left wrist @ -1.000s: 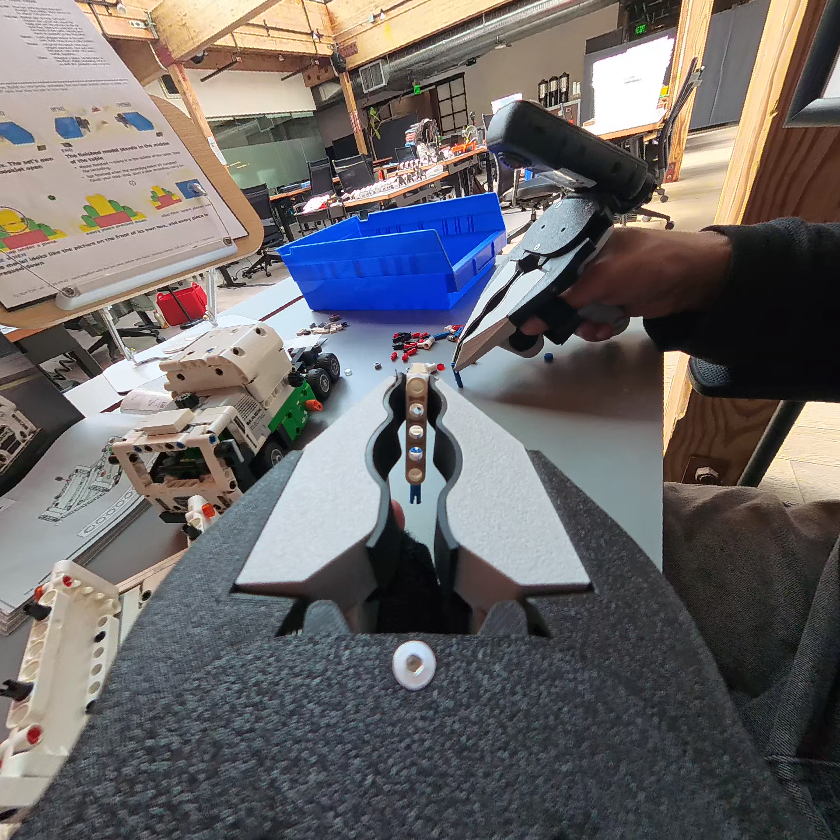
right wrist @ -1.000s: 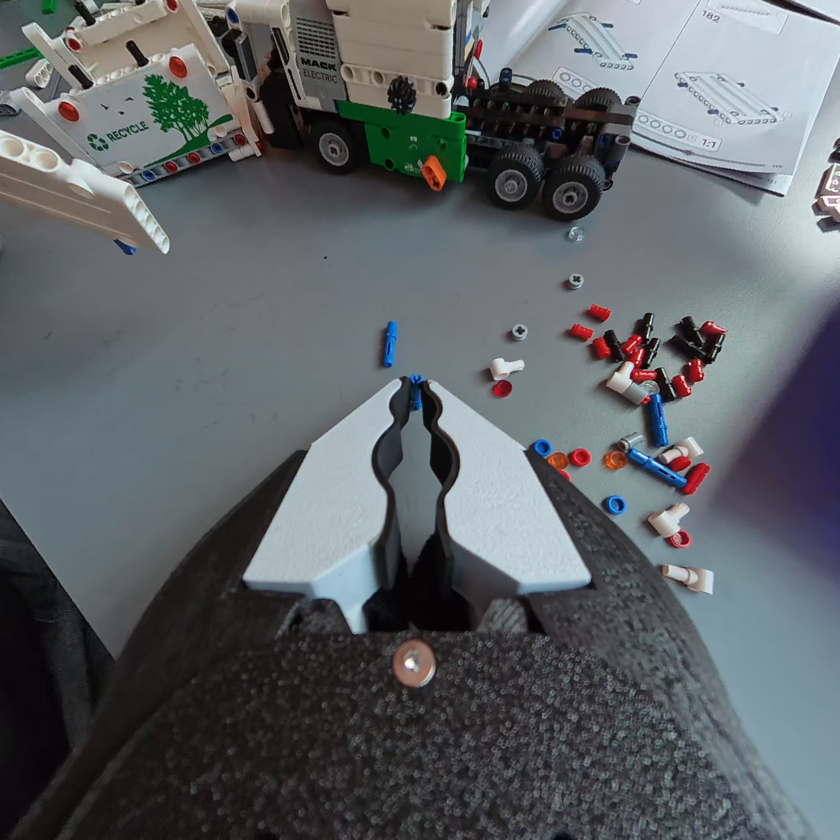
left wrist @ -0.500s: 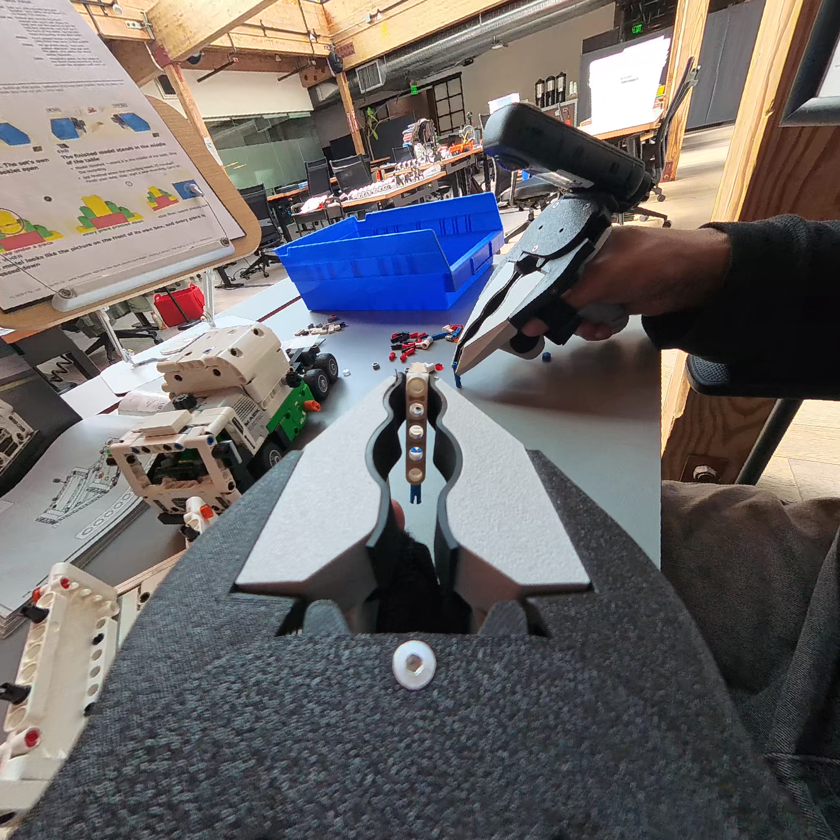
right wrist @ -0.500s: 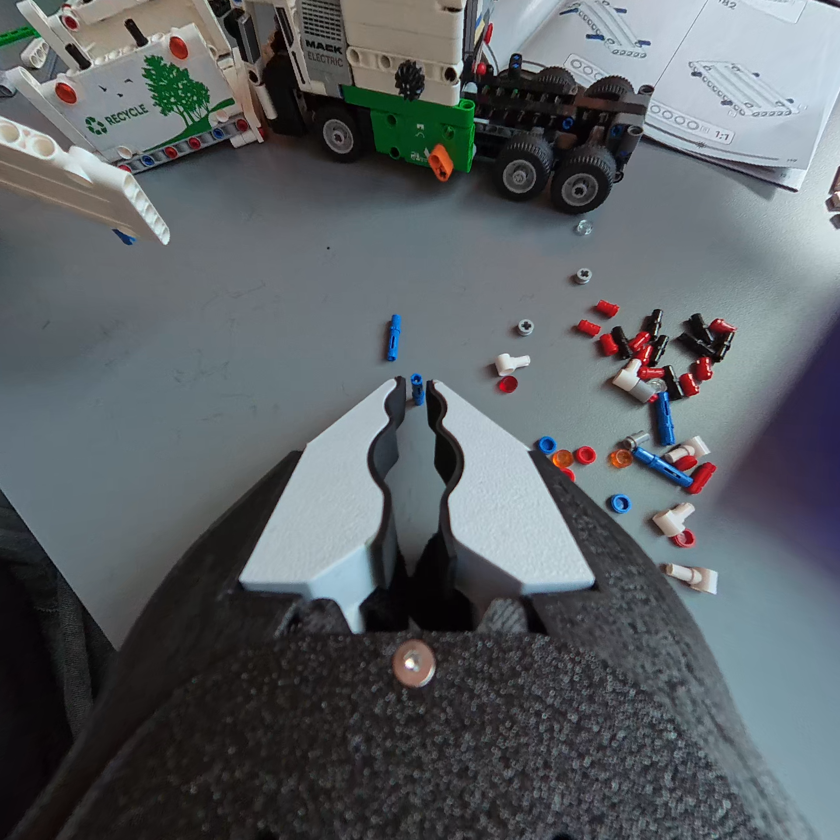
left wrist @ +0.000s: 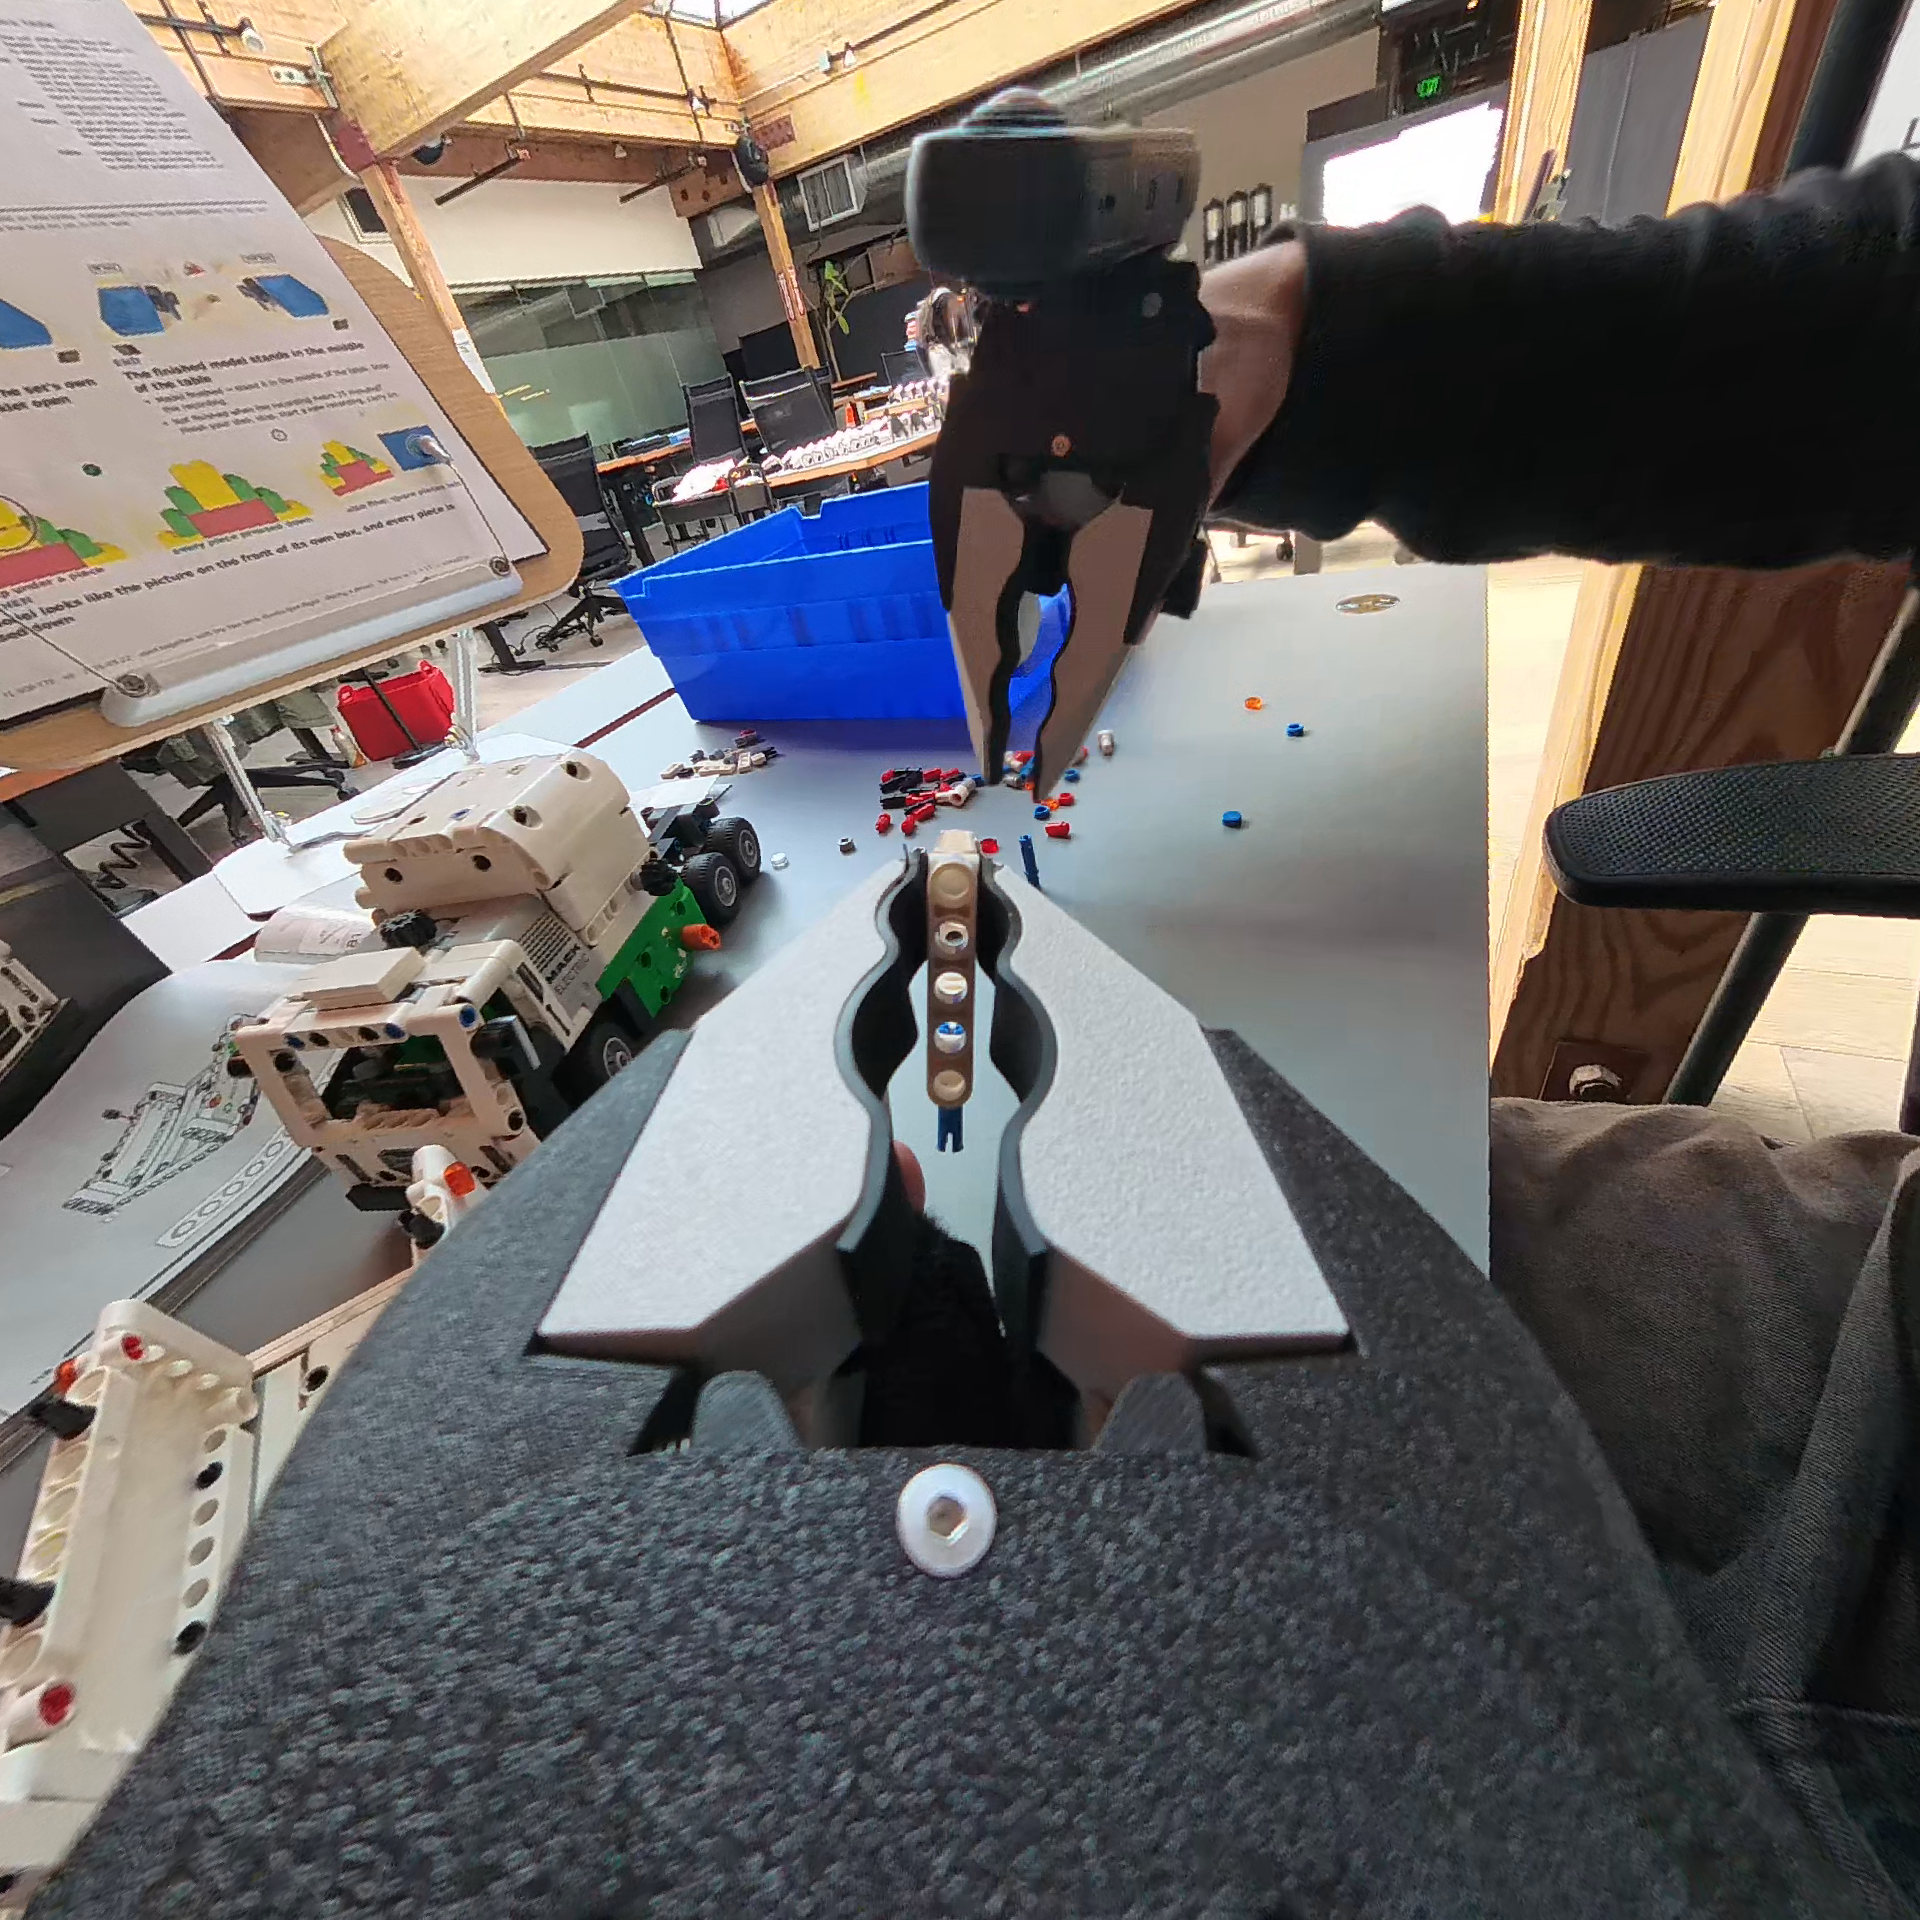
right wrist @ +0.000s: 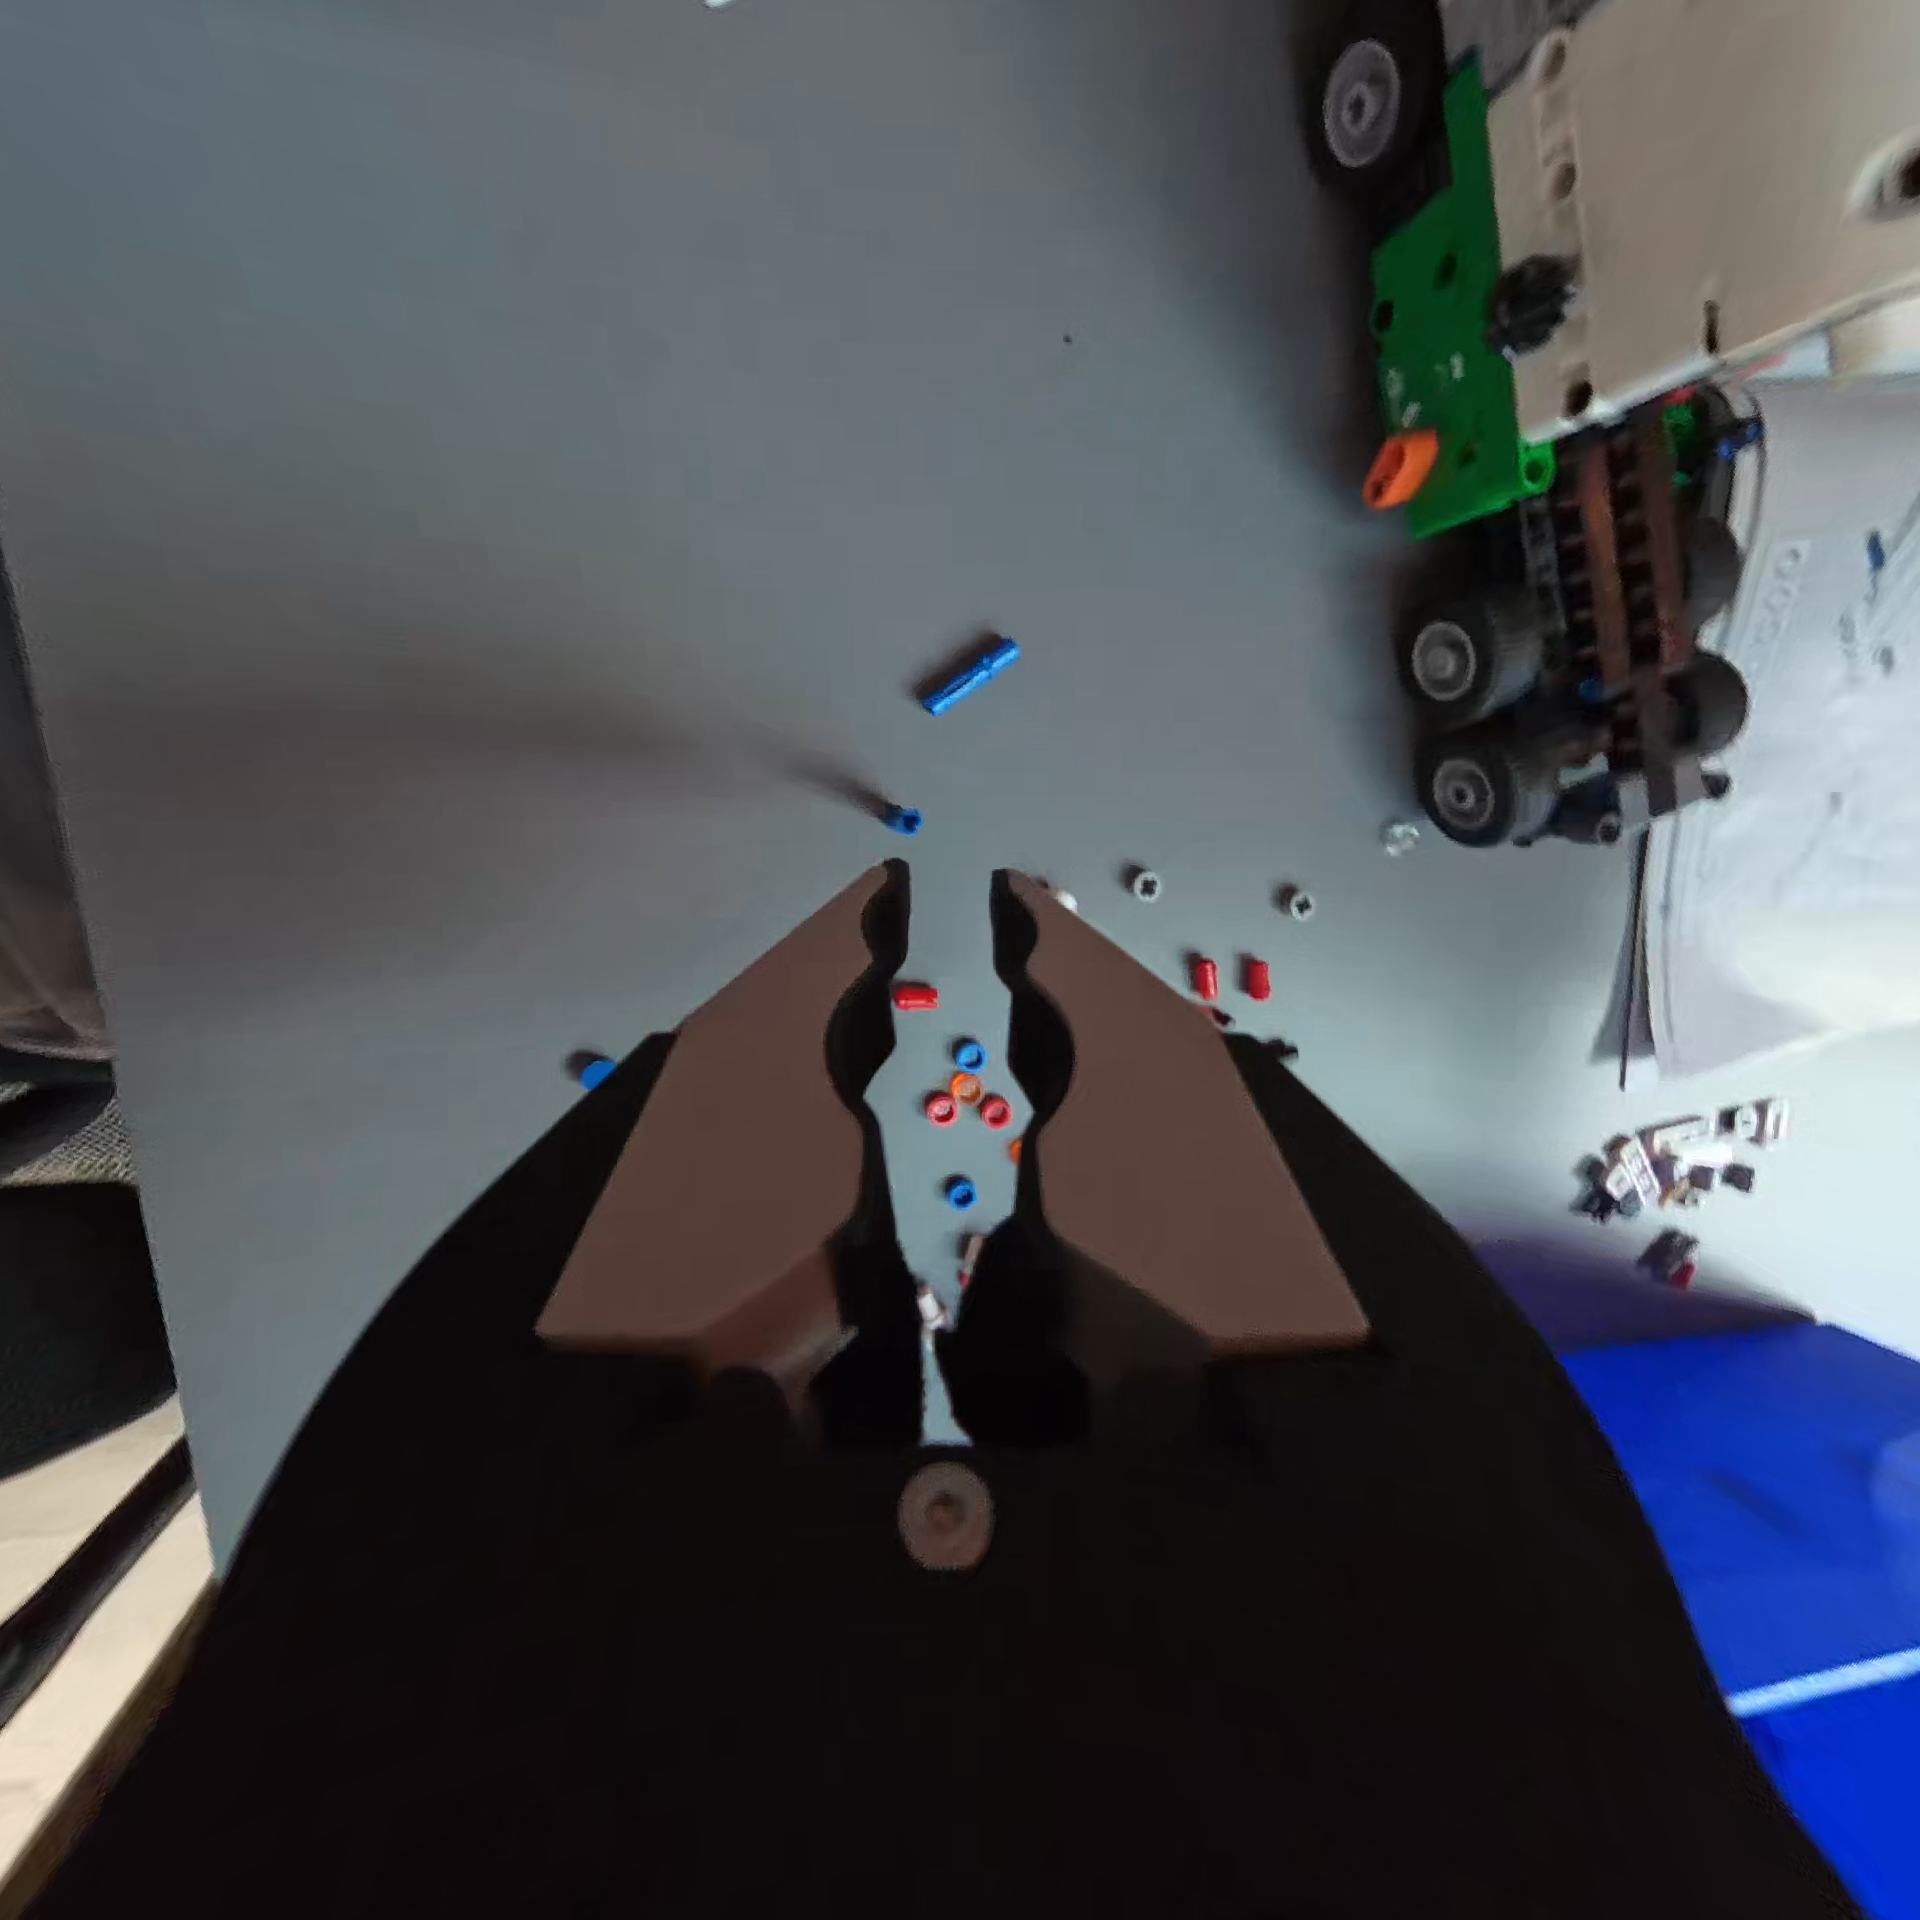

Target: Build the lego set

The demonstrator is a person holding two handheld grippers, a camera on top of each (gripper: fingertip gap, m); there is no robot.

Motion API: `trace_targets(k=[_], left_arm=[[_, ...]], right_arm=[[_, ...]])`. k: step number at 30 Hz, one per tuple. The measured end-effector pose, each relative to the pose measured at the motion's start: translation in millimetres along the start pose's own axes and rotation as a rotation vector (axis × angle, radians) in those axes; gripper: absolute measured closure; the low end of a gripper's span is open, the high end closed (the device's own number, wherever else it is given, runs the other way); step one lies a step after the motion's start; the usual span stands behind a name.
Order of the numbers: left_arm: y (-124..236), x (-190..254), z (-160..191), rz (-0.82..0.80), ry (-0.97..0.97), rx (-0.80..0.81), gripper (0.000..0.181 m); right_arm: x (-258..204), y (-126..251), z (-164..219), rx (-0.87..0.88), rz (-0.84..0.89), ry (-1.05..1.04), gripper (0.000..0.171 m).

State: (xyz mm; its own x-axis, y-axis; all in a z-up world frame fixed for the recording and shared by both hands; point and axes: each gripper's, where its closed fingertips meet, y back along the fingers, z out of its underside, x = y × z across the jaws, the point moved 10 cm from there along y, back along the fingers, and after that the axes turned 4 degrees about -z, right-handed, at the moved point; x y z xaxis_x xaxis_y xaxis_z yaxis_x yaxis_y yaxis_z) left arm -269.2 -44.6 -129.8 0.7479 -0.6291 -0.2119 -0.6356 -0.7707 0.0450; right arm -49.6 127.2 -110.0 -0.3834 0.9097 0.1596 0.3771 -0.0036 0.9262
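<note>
Left wrist view, left gripper (left wrist: 952, 883): clamped on a tan beam (left wrist: 950, 997) with a row of holes, standing along the gap between the fingers
Beam detail: a blue pin (left wrist: 947, 1130) sticks out at its near end, and one hole shows blue inside
Beyond the tips, at 12 o'clock: the right gripper (left wrist: 1016, 781) points down at the grey table (left wrist: 1299, 935), held by a hand (left wrist: 1242, 343) in a dark sleeve
Right gripper state: fingers apart, nothing between them
Under its tips: a scatter of small red, black, white and blue pieces (left wrist: 935, 795)
At 10 o'clock: a white and green toy truck (left wrist: 499, 966) stands partly on an open instruction booklet (left wrist: 135, 1153)
At 11 o'clock, farther off: a blue bin (left wrist: 800, 613) on the table
At 8 o'clock: a white panel (left wrist: 114, 1538) with holes and red and black pins
Upper left: a printed sheet on a wooden board (left wrist: 208, 343)
Right wrist view, right gripper (right wrist: 943, 878): tips just above the table, apart
Just past the left tip: a short blue pin (right wrist: 902, 820) stands on end, clear of both fingers
At 12 o'clock, a little farther: a longer blue pin (right wrist: 969, 675) lies flat
Between the fingers, below: red, blue and orange round studs (right wrist: 966, 1091) on the table
At 2 o'clock: the truck (right wrist: 1558, 416), its wheels turned toward the gripper
At 4 o'clock: the blue bin (right wrist: 1766, 1507)
</note>
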Motion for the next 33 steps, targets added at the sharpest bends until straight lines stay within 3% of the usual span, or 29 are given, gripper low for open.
trace_targets(k=[1,9,33], left_arm=[[0,0,0,0.000,0.002,0.000,0.177],[0,-1,0,0.008,0.006,-0.001,0.176],[0,-1,0,0.014,0.013,0.002,0.177]], right_arm=[[2,-2,-3,0.007,-0.053,0.037,0.161],[3,-21,-17,-0.104,-0.179,0.232,0.159],[7,-32,-13,-0.117,-0.215,0.256,0.168]])
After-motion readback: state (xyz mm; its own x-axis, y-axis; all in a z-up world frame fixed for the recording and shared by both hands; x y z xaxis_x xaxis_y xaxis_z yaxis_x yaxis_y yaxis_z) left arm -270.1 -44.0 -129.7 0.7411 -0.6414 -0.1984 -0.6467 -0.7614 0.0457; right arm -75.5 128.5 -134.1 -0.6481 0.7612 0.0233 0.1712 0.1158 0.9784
